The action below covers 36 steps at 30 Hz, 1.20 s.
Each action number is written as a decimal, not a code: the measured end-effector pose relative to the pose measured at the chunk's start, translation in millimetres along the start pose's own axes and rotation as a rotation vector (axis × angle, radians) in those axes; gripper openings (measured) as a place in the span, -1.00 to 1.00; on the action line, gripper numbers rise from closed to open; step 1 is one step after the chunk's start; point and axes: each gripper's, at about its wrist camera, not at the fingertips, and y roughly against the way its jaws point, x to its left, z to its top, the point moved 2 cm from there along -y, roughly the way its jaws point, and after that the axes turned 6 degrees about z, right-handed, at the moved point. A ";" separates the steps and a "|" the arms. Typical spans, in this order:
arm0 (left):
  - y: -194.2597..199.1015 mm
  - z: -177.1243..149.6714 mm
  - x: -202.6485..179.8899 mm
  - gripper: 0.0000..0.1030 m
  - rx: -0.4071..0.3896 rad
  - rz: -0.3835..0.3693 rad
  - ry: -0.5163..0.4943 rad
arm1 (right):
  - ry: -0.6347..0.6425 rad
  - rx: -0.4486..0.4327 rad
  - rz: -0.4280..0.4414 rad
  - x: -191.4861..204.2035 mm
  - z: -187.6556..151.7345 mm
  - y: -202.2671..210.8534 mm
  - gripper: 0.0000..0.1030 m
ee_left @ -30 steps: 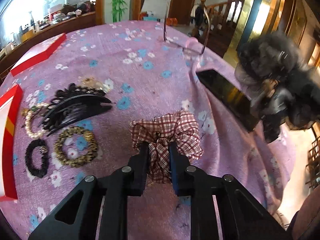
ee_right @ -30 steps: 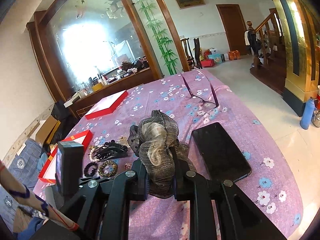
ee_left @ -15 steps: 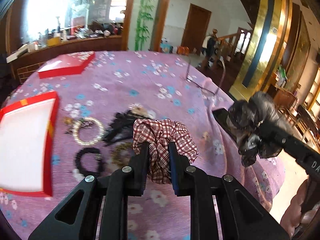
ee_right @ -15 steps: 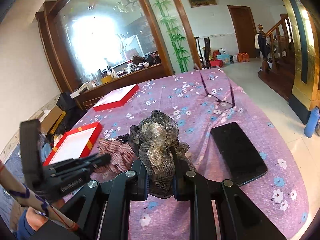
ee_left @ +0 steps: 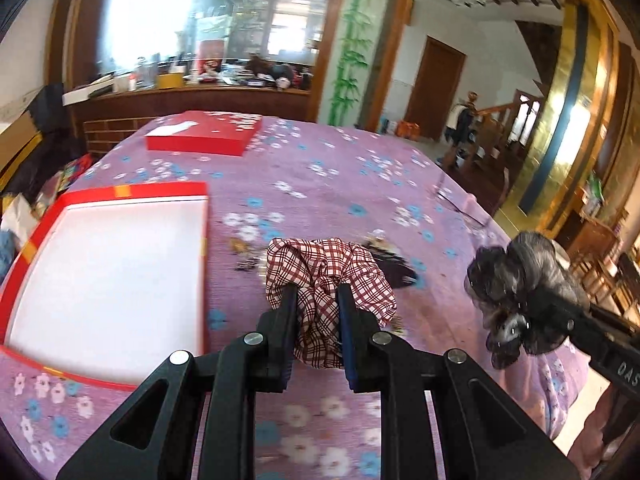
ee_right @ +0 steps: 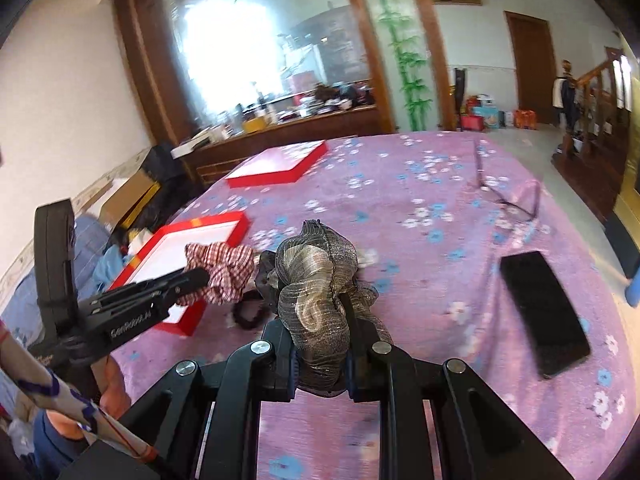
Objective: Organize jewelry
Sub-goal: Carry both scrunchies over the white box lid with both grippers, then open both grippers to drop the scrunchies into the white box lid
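The plaid scrunchie (ee_left: pixel 328 280) is hanging pinched in the left gripper (ee_left: pixel 318 300), just right of the open red box (ee_left: pixel 24 248). The right gripper (ee_right: pixel 320 336) is clamping a grey mesh scrunchie (ee_right: pixel 316 280) (farther from the box). Judging by this, each should be released only once fully over the white lining.

The white floor of the open red-rimmed box (ee_left: pixel 104 280) lies bare and reachable from above; its raised red wall stands along the near edge; dark hair clips and beads (ee_left: pixel 394 268) clutter the purple flowered cloth (ee_right: pixel 420 208) beside it; a flat black phone (ee_right: pixel 544 312) lies well apart.
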 end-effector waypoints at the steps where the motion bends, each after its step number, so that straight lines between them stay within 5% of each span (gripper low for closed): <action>1: 1.2 1.2 9.4 -0.64 -0.004 0.011 0.015 | 0.008 0.009 0.012 6.0 0.6 -4.2 -0.63; 17: 6.2 5.7 168.0 -0.64 -0.008 0.208 0.215 | 0.101 0.142 0.196 103.8 23.8 -90.7 -0.62; 36: -68.4 63.0 237.2 -0.64 0.106 0.294 0.199 | 0.014 0.322 0.232 156.9 86.4 -275.1 -0.61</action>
